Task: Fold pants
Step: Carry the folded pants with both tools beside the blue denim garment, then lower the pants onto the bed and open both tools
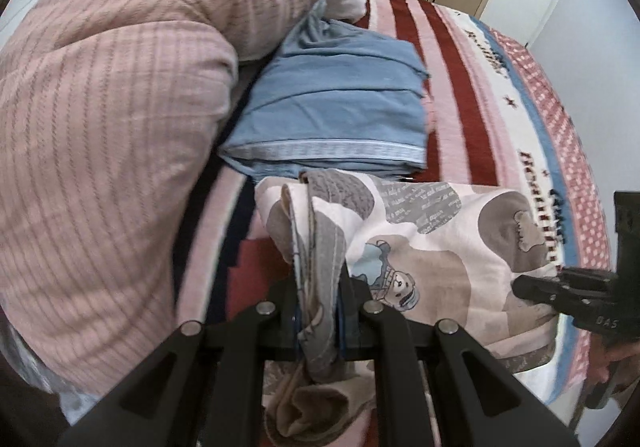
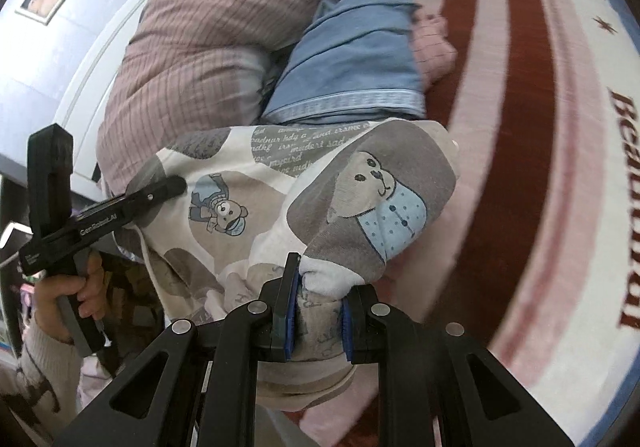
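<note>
Bear-print pants [image 1: 420, 247], already doubled into a thick bundle, carried between two grippers above the striped blanket [image 1: 452, 87], close against a folded blue garment [image 1: 336, 103] that lies beside a pink ribbed duvet [image 1: 100, 107]. Probably held at both ends so the layers stay stacked and the fold does not slump on the way to the blue garment (a judgement, not a thing seen).

Left gripper [image 1: 320, 311] clamped narrow on the bunched edge of the pants, several layers of grey and white cloth pinched between the blue-padded jaws, loose cloth hanging below. Right gripper [image 2: 318, 307] likewise pinched tight on a gathered corner of the same pants, the bear face [image 2: 368, 183] bulging just beyond the pads.

Both tools tipped steeply downward toward the bed, the left steeper. In the right wrist view, the left gripper [image 2: 176, 183] reaches in from the left edge, its handle wrapped by a hand [image 2: 76, 287] in a pale knit sleeve [image 2: 36, 359]. In the left wrist view, the right gripper [image 1: 524, 285] enters from the right edge, tips on the cloth. Blanket edges blurred in both views.
</note>
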A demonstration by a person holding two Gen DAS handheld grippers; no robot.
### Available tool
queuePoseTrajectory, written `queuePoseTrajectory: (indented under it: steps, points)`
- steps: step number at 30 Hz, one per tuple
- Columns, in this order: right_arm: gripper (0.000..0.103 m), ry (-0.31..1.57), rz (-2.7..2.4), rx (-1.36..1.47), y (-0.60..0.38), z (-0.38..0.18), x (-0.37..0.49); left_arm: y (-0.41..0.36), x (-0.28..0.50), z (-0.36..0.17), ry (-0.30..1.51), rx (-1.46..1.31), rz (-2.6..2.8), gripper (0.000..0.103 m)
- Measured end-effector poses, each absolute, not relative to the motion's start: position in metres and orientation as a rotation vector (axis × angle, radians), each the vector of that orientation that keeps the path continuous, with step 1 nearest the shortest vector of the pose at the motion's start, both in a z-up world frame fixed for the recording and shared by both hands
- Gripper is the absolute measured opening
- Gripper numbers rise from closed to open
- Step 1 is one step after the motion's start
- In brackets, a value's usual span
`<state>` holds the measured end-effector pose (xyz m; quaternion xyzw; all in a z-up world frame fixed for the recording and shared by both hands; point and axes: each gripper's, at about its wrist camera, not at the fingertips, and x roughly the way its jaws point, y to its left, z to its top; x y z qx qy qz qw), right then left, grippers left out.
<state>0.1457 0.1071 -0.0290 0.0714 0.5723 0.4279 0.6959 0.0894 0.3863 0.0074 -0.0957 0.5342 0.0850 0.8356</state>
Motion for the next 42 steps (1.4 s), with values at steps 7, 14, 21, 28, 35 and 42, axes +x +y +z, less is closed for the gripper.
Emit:
queuePoseTrajectory:
  steps: [7, 14, 21, 28, 35, 42]
  points:
    - [0.012, 1.3, 0.944, 0.092, 0.141, -0.048, 0.145, 0.413, 0.09, -0.022, 1.173, -0.189, 0.166, 0.01]
    - [0.012, 1.378, 0.934, 0.061, 0.136, -0.07, 0.14, 0.412, 0.086, -0.052, 1.231, -0.19, 0.19, 0.01]
    - [0.013, 1.413, 0.918, 0.069, 0.136, -0.083, 0.132, 0.413, 0.08, -0.07, 1.273, -0.171, 0.267, 0.019]
    - [0.025, 1.39, 0.875, 0.06, 0.133, -0.079, 0.133, 0.412, 0.084, -0.068, 1.268, -0.143, 0.294, 0.033]
    - [0.037, 1.382, 0.831, 0.068, 0.121, -0.07, 0.136, 0.415, 0.081, -0.055, 1.249, -0.145, 0.3, 0.043]
    - [0.038, 1.348, 0.828, 0.082, 0.115, -0.054, 0.134, 0.409, 0.08, -0.024, 1.189, -0.128, 0.325, 0.051]
